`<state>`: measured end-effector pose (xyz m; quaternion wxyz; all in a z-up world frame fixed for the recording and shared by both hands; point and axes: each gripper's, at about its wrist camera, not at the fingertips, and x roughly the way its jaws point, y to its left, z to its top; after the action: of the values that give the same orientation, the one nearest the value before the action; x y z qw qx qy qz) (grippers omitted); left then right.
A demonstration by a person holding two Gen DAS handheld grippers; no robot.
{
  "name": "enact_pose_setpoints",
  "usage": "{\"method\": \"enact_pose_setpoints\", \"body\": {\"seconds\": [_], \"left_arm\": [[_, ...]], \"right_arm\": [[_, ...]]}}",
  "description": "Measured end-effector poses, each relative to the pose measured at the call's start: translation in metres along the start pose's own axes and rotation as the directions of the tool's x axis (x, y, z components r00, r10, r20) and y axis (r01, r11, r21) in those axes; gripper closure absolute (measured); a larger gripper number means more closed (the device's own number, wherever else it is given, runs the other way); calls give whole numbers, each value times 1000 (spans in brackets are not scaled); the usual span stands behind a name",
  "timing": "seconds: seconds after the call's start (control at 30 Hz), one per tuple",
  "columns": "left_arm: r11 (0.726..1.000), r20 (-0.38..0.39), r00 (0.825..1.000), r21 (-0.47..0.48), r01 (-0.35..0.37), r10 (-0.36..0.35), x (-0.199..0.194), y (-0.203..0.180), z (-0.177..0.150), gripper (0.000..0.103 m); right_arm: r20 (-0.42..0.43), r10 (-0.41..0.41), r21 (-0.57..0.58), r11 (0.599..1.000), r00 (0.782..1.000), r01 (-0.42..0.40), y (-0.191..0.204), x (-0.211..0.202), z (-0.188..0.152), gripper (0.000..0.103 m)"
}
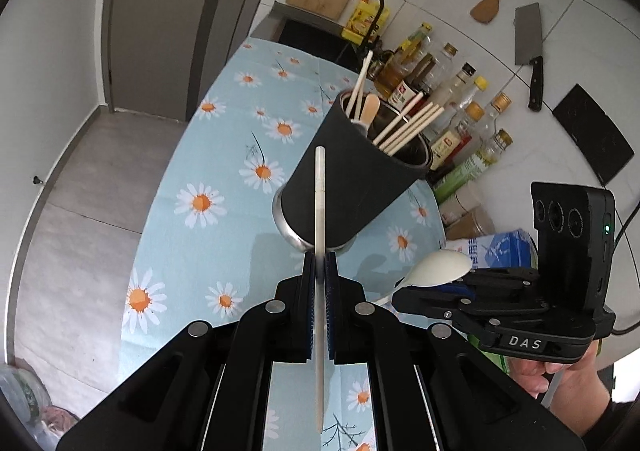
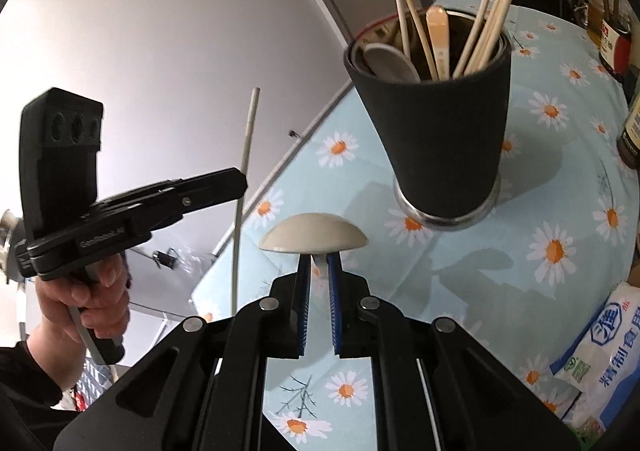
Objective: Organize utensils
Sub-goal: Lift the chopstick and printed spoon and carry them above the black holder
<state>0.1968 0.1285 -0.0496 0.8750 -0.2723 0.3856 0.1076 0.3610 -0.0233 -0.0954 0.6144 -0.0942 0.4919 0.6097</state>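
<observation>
Your left gripper [image 1: 319,263]: clamped on pale chopstick [image 1: 320,203], upright. Your right gripper [image 2: 319,263]: clamped on white spoon [image 2: 313,238]. Dark holder [image 2: 440,123] on daisy tablecloth [image 2: 560,211], chopsticks inside.

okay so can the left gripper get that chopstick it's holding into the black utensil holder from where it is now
Probably yes. The left gripper is shut on the chopstick, with the utensil holder just ahead. Its mouth is open, and there looks to be a gap between the chopsticks already in it.
</observation>
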Motion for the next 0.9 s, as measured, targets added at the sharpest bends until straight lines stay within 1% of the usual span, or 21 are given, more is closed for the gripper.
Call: {"method": "enact_pose_setpoints", "body": {"seconds": [0.1, 0.27, 0.4, 0.5, 0.67, 0.73, 0.77, 0.9], "left_arm": [[1000, 26, 1000, -6, -12, 12, -7, -3, 4, 99], [1000, 52, 999, 29, -9, 8, -14, -10, 16, 99], [999, 86, 996, 51, 19, -24, -19, -14, 27, 99], [995, 121, 991, 88, 47, -58, -25, -19, 39, 99], [984, 170, 976, 142, 109, -133, -31, -26, 64, 99], [975, 193, 966, 175, 140, -174, -35, -29, 76, 99], [971, 200, 962, 187, 148, -186, -37, -30, 80, 99], [956, 249, 938, 227, 184, -239, -47, -32, 104, 99]], "right_arm": [[26, 22, -4, 1000, 999, -22, 0, -8, 2, 93], [62, 23, -16, 1000, 998, -22, 4, -16, 6, 93], [97, 4, -22, 1000, 995, -2, 11, -28, 14, 93], [130, -21, -28, 999, 991, 25, 16, -39, 20, 93], [174, -71, -6, 997, 982, 74, 24, -62, 35, 93], [190, -96, -4, 995, 977, 99, 28, -71, 41, 93], [200, -110, 0, 994, 974, 112, 30, -75, 45, 93], [232, -139, 26, 990, 963, 137, 35, -92, 57, 93]]}}
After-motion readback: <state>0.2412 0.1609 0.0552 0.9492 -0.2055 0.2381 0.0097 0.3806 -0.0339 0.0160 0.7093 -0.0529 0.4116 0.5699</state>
